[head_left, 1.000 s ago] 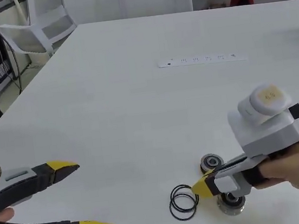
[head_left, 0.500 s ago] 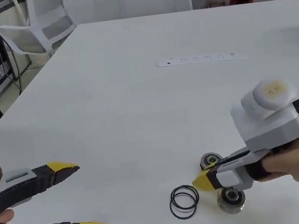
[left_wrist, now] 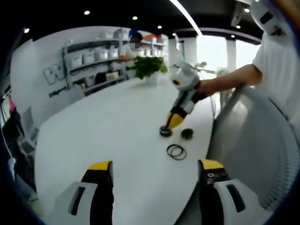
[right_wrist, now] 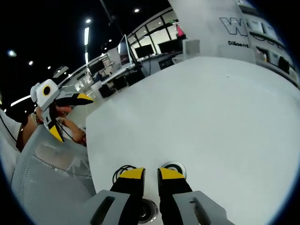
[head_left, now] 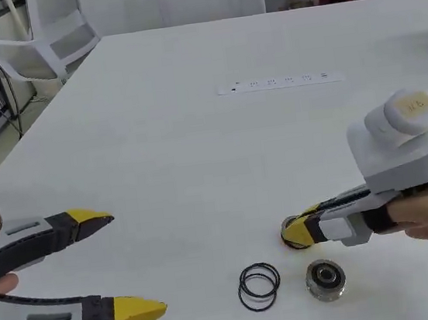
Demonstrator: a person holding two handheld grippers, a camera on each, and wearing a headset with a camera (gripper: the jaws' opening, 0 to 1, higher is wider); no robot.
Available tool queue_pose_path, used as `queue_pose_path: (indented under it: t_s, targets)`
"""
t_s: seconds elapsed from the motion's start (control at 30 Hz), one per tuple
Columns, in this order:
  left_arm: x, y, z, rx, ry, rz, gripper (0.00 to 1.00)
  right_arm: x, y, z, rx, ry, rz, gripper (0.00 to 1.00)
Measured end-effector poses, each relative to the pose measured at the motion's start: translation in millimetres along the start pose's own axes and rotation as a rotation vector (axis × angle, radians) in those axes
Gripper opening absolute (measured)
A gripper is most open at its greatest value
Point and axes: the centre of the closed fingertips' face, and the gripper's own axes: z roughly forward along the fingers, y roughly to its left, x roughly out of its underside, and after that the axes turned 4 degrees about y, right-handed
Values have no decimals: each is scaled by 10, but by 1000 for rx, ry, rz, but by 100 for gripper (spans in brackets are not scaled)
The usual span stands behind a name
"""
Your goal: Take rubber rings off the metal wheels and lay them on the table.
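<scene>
Worktop (head_left: 195, 131) had 2 wheels (head_left: 325, 280) & 2-3 loose rings (head_left: 259, 285). L gripper (head_left: 138, 263) jaws were wide apart; R gripper (head_left: 287, 234) jaws together by 1 wheel.

Right gripper (head_left: 289, 233) — drew back from the rubber rings (head_left: 259, 285) and off the near wheel (head_left: 325, 280); its yellow tips came up against the far wheel (left_wrist: 164, 132), covering part of it in the head view. Near wheel — earlier half hidden under that gripper, afterwards stood fully uncovered.
</scene>
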Motion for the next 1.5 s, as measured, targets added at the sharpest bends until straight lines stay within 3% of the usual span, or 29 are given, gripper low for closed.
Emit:
queue_pose_path:
  t_s: [0.17,0.3,0.4,0.5,0.7,0.93,1.23,1.33,1.43,1.5]
  targets:
    - [-207,52,65,11,-30,37,73,-30,-79,-78,26,-25,-2,11]
    - [-394,95,132,12,-41,91,72,-21,-165,-122,51,-39,-9,21]
    - [-596,118,211,26,-66,132,71,44,-275,-143,77,-25,-6,21]
    - [-772,129,321,41,-75,184,69,96,-329,-156,85,-15,1,21]
    - [-1021,127,579,81,-80,240,66,170,-360,-154,83,7,-4,23]
    - [-1271,0,942,169,-121,266,60,268,-362,-105,84,50,-46,24]
    - [-1320,-117,1347,236,-120,276,52,315,-393,-39,88,78,-109,21]
    - [-1245,-151,1472,244,-110,268,50,325,-385,-26,92,90,-132,21]
    - [-1138,-281,1531,295,-122,230,48,322,-385,-24,95,90,-143,21]
    - [-1058,-311,1578,296,-134,210,47,322,-387,-22,92,88,-141,21]
